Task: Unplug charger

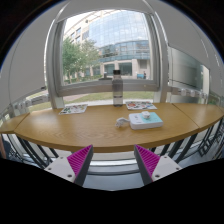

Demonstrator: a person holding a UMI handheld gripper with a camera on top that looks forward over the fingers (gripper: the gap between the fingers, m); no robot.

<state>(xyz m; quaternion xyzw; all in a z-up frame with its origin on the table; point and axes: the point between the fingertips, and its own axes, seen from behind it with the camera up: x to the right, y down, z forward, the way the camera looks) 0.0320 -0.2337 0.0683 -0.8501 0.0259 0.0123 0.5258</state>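
Gripper point(112, 160): my fingers stand wide apart, level, holding nothing, short of the wooden table point(90, 128). No charger is discernible; a bottle point(118, 88) stands upright on the table's far edge.

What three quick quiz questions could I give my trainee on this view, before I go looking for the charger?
1. True or false: the tongs are shut on a charger.
2. What stands upright at the far edge of the wooden table, against the window?
A. a lamp
B. a dark bottle
C. a potted plant
3. Fill in: the light blue box lies on the table, ____ the tongs' fingers.

Key:
1. False. The tongs are open and hold nothing, and no charger shows.
2. B, the dark bottle.
3. Beyond, well ahead of them.
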